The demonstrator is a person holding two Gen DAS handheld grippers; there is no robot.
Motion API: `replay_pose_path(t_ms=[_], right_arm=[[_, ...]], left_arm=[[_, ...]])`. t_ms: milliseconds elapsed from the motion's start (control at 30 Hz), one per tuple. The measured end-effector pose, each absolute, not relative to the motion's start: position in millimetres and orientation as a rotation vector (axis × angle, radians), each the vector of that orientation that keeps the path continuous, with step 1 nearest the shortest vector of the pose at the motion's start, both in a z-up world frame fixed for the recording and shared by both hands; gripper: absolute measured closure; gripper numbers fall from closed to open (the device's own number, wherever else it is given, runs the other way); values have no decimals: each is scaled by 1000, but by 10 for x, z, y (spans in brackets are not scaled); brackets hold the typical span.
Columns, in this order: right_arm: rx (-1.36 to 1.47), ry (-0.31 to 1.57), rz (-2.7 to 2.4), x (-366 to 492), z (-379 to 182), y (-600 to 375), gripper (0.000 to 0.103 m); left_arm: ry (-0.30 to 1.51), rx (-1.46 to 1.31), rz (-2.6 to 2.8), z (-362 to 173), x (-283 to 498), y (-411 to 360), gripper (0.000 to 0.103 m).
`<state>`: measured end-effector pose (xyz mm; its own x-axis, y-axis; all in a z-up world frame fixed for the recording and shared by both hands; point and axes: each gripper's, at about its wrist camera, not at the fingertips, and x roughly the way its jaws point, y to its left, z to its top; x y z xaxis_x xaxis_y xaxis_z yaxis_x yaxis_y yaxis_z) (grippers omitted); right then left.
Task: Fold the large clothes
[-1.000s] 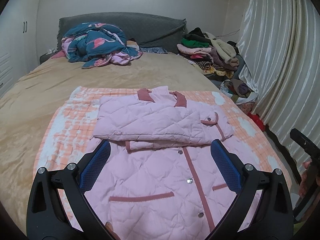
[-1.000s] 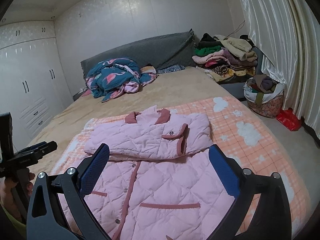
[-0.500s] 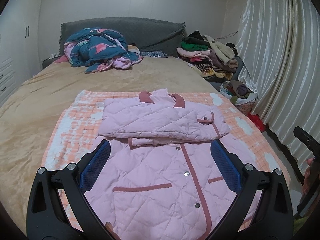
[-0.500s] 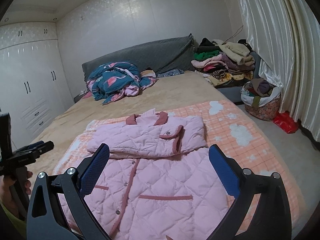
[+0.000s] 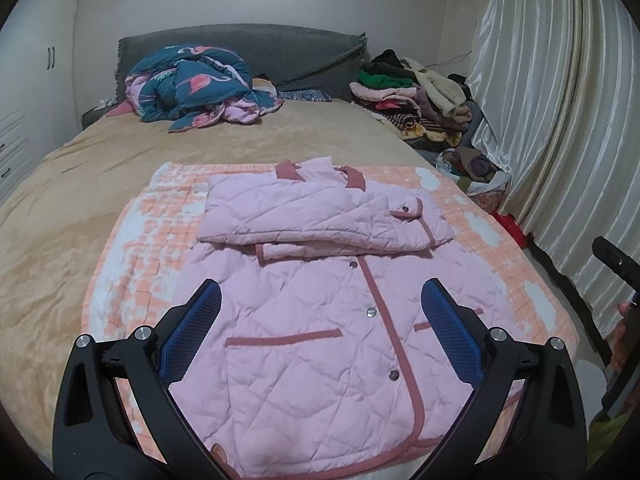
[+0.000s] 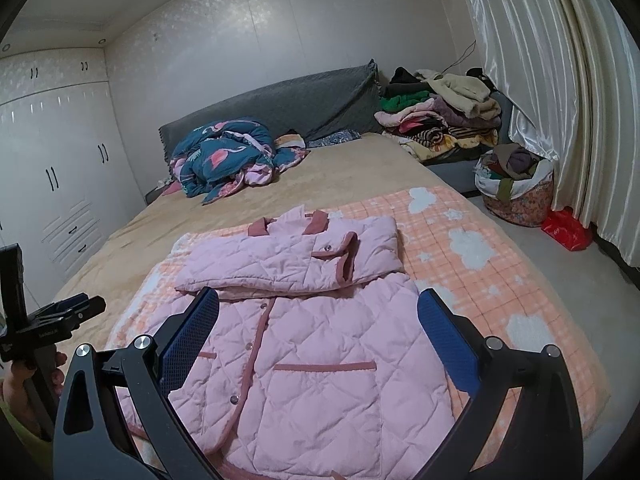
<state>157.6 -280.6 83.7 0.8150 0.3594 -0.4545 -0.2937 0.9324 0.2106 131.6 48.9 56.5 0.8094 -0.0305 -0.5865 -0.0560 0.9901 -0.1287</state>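
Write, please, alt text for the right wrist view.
A pink quilted jacket, its sleeves folded across the chest, lies on an orange checked blanket on a bed. The open right gripper hovers over it, empty; the left gripper shows at left.

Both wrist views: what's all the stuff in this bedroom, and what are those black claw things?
quilted jacket: one, pink with darker pink trim, flat on the checked blanket, sleeves folded across the chest
checked blanket: one, orange and white, near end of the bed
bed: one, tan cover, grey headboard
crumpled quilt: one, teal and pink, by the headboard
clothes pile: one, mixed colours, right of the headboard
laundry basket: one, floral, on the floor by the curtain
red bag: one, beside the basket
curtain: cream, right wall
wardrobe: white, left wall
left claw: black, blue pads, open above the jacket
right claw: same, open
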Motion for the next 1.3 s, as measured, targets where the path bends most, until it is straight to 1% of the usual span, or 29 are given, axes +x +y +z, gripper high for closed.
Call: replay_pose_path(t_ms=[367, 633, 933, 1300], right_arm=[[123, 535, 356, 1456, 753, -2781, 4], [125, 563, 353, 1448, 635, -2789, 4], [82, 623, 273, 1503, 313, -2902, 4], [59, 734, 211, 1543, -263, -3115, 4]], left_arm=[[644, -103, 51, 447, 1126, 530, 9], [682, -94, 76, 230, 1051, 593, 9], [733, -77, 100, -16, 1011, 632, 9], [805, -85, 129, -317, 998, 742, 9]])
